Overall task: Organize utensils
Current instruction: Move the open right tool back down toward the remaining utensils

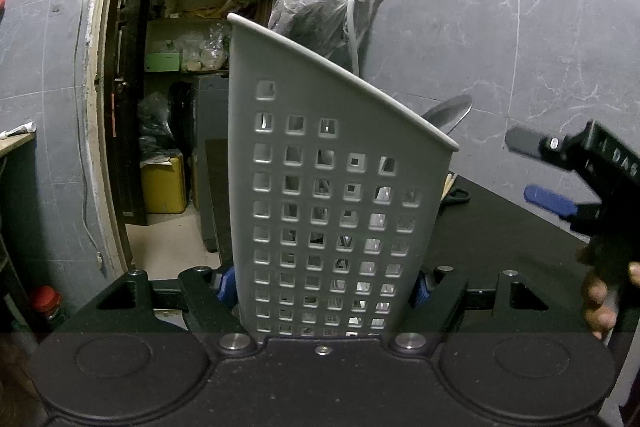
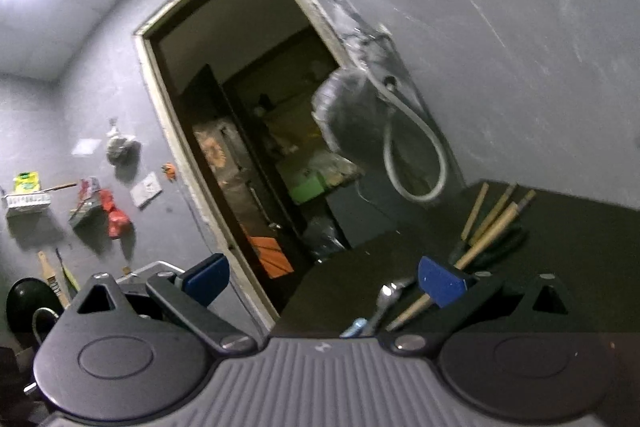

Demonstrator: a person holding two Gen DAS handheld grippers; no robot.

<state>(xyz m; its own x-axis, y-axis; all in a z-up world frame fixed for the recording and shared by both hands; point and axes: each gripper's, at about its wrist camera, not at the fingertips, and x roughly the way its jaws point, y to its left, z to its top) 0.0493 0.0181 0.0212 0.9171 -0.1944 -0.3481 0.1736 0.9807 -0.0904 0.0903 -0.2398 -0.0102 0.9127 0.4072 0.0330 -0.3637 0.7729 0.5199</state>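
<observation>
Standing upright – the grey utensil holder [image 1: 332,195], clenched by left claw [image 1: 324,287]; right claw [image 2: 324,281] released.

Your left gripper [image 1: 324,291] points slightly downward, its jaws clamped on both sides of the grey perforated holder [image 1: 332,187] standing upright between them. Your right gripper [image 2: 324,279] points level and is rolled to one side, its jaws spread wide with nothing between the blue pads [image 2: 440,281]. Fingers of your right hand [image 1: 600,301] wrap its handle.

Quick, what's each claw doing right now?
Left gripper: shut on the grey utensil holder.
Right gripper: open, holding nothing.
</observation>
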